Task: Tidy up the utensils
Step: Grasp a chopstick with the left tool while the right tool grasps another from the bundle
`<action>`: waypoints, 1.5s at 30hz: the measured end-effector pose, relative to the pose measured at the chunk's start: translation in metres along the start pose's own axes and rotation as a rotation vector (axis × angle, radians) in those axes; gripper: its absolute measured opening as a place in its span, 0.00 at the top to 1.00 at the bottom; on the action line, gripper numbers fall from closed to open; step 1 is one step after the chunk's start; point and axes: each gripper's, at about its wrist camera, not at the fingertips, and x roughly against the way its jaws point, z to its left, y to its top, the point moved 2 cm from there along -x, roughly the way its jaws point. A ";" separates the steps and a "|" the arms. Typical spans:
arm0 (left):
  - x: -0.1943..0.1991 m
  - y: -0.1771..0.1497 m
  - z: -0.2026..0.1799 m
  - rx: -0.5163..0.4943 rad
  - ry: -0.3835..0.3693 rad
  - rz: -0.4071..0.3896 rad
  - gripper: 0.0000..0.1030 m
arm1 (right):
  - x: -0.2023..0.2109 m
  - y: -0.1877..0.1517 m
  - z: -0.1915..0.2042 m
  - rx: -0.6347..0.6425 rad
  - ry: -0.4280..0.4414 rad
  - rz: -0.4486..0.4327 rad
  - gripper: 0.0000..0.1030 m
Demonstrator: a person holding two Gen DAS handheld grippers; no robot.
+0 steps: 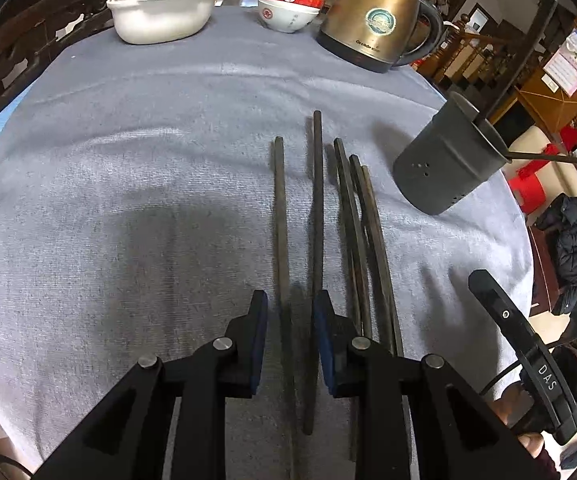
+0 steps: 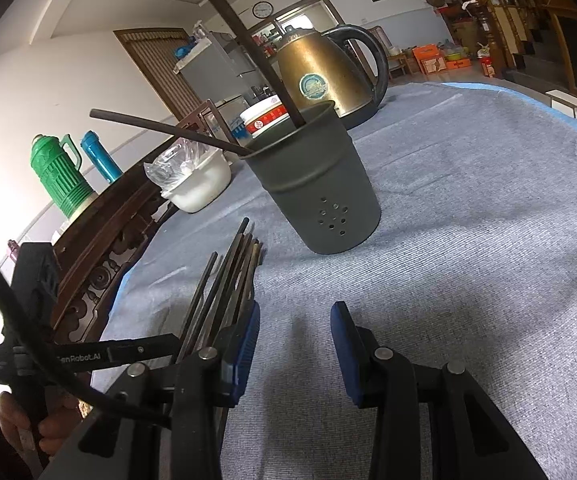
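Several dark chopsticks (image 1: 317,200) lie side by side on the grey cloth, pointing away from me. My left gripper (image 1: 291,332) hovers over their near ends with its jaws open. Two chopsticks run through the gap and the blue pads (image 1: 260,344) do not press on them. A dark grey perforated holder (image 1: 444,168) stands to the right with two chopsticks (image 2: 256,60) leaning out of it. The right wrist view shows the same holder (image 2: 320,192) ahead and the loose chopsticks (image 2: 228,280) to the left. My right gripper (image 2: 294,344) is open over bare cloth, holding nothing.
At the far side stand a brass kettle (image 1: 372,20), stacked red-and-white bowls (image 1: 290,4) and a white tub (image 1: 160,16) holding a plastic bag. Carved dark wood (image 2: 104,248) lines the table's left edge, with green and blue flasks (image 2: 56,172) beyond. The round table's edge (image 1: 528,240) curves past the holder.
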 end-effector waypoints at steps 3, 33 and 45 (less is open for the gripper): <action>-0.005 -0.001 0.004 0.015 0.005 0.017 0.77 | -0.002 0.000 0.002 0.008 -0.003 0.010 0.61; -0.005 0.000 0.037 0.040 -0.039 0.025 0.90 | -0.077 0.011 0.067 0.192 -0.115 0.245 0.82; -0.006 0.002 0.030 -0.001 -0.041 0.015 0.90 | -0.081 0.017 0.045 0.085 -0.117 0.293 0.88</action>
